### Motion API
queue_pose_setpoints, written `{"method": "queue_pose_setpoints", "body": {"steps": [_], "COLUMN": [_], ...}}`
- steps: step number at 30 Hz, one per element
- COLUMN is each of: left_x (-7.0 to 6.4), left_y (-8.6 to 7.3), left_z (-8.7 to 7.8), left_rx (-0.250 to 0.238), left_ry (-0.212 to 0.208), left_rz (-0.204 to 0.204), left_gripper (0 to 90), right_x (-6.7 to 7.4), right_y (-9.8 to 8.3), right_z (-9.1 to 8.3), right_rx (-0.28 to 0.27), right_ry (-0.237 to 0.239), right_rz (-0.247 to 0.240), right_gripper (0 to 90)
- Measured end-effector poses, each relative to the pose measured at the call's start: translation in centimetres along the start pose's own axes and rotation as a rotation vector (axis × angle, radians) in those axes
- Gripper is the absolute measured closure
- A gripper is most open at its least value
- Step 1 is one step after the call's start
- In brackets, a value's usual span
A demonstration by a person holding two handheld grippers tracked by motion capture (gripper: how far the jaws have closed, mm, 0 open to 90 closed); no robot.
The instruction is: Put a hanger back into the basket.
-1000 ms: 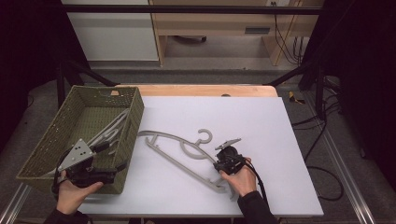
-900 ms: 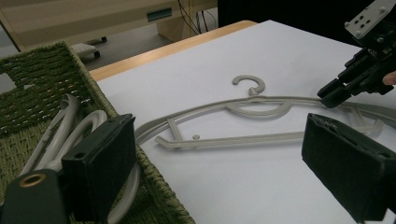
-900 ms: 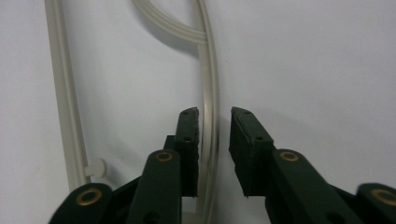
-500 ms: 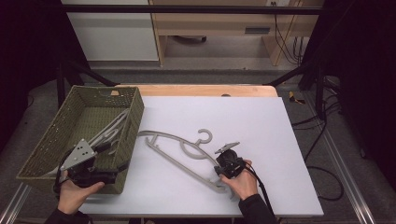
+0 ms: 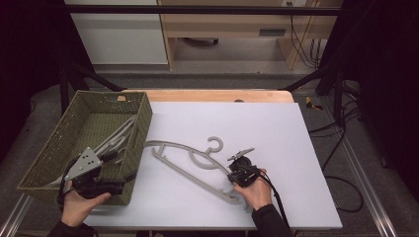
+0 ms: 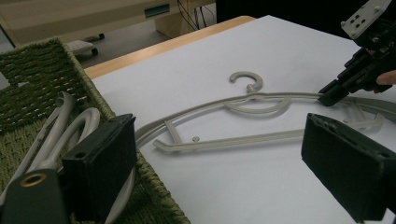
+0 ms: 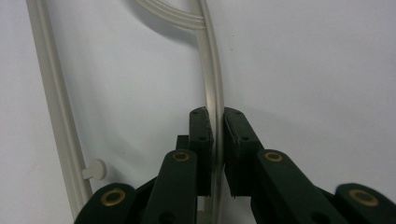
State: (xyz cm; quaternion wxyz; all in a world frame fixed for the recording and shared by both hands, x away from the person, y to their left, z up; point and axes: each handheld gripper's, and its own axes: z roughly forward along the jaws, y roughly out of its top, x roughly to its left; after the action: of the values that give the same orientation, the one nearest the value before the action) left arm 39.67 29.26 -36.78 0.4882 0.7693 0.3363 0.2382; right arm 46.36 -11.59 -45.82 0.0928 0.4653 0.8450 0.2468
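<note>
With its jaws just closed, the right hand-held gripper point(image 5: 236, 174) pinches the upper arm of the grey hanger point(image 5: 190, 159) lying mid-counter point(image 5: 296, 148), so lift level toward the basket point(image 5: 141, 106) at left, where the left hand-held gripper point(image 5: 129, 178) waits wide open.

One hanger point(image 5: 190, 160) on table, one basket point(image 5: 64, 148).

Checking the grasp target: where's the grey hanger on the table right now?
In the high view the grey hanger lies flat on the white table, right of the green basket, its right arm clamped in the right gripper.
</note>
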Motion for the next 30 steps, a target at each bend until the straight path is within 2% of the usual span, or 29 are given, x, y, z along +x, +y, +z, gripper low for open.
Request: {"method": "queue_pose_setpoints", "body": {"steps": [1,3,5,9,11,12,13,16,17,18,22,23,24,25,26,30], "left_x": [0.0,-0.1,-0.1,-0.2,-0.3,-0.3,-0.4,-0.5,-0.6,-0.6,-0.7,-0.8,-0.8,-1.0,-1.1,-2.1], "left_y": [0.0,0.1,0.1,0.2,0.2,0.2,0.3,0.5,0.7,0.8,1.5,1.8,1.9,2.3,2.5,3.5], "left_z": [0.0,-0.1,-0.1,-0.1,-0.1,-0.1,-0.1,-0.3,-0.4,-0.5,-0.8,-0.9,-0.8,-0.7,-0.6,0.7], "left_rx": [-0.001,-0.003,-0.004,-0.004,-0.002,-0.001,-0.002,-0.004,-0.003,-0.002,0.002,0.007,0.013,0.029,0.041,0.102], "left_ry": [-0.001,-0.002,-0.003,-0.007,-0.011,-0.011,-0.015,-0.026,-0.032,-0.037,-0.059,-0.071,-0.079,-0.092,-0.098,-0.142], "left_rz": [0.001,0.002,0.004,0.004,0.007,0.008,0.007,0.011,0.012,0.010,-0.004,-0.002,0.000,0.004,0.011,0.057], "left_gripper": [10.1,10.1,10.1,10.1,10.1,10.1,10.1,10.0,10.0,9.9,9.9,9.9,9.9,10.0,10.0,11.1], "right_x": [-0.2,-0.3,-0.7,-1.7,-2.0,-2.4,-2.5,-3.2,-3.2,-3.4,-3.5,-3.4,-3.4,-3.2,-3.1,-2.7], "right_y": [0.0,0.0,-0.1,-0.4,-0.5,-0.7,-0.8,-1.1,-1.1,-1.3,-1.8,-1.9,-2.0,-2.1,-2.2,-2.5], "right_z": [-0.1,-0.4,-0.9,-2.2,-3.0,-3.5,-3.9,-5.1,-5.5,-5.9,-7.1,-7.3,-7.6,-7.7,-7.9,-8.4], "right_rx": [-0.011,-0.016,-0.028,-0.052,-0.067,-0.080,-0.087,-0.128,-0.127,-0.136,-0.147,-0.142,-0.140,-0.143,-0.136,-0.130], "right_ry": [0.008,0.009,0.029,0.075,0.084,0.086,0.091,0.133,0.143,0.164,0.173,0.173,0.182,0.190,0.194,0.214], "right_rz": [-0.021,-0.007,-0.025,-0.023,-0.020,-0.043,-0.046,-0.114,-0.110,-0.142,-0.225,-0.227,-0.254,-0.252,-0.273,-0.316], "right_gripper": [82.9,83.0,83.0,83.1,83.0,83.1,83.0,82.9,82.9,82.9,82.9,82.9,82.9,82.9,82.9,82.9]}}
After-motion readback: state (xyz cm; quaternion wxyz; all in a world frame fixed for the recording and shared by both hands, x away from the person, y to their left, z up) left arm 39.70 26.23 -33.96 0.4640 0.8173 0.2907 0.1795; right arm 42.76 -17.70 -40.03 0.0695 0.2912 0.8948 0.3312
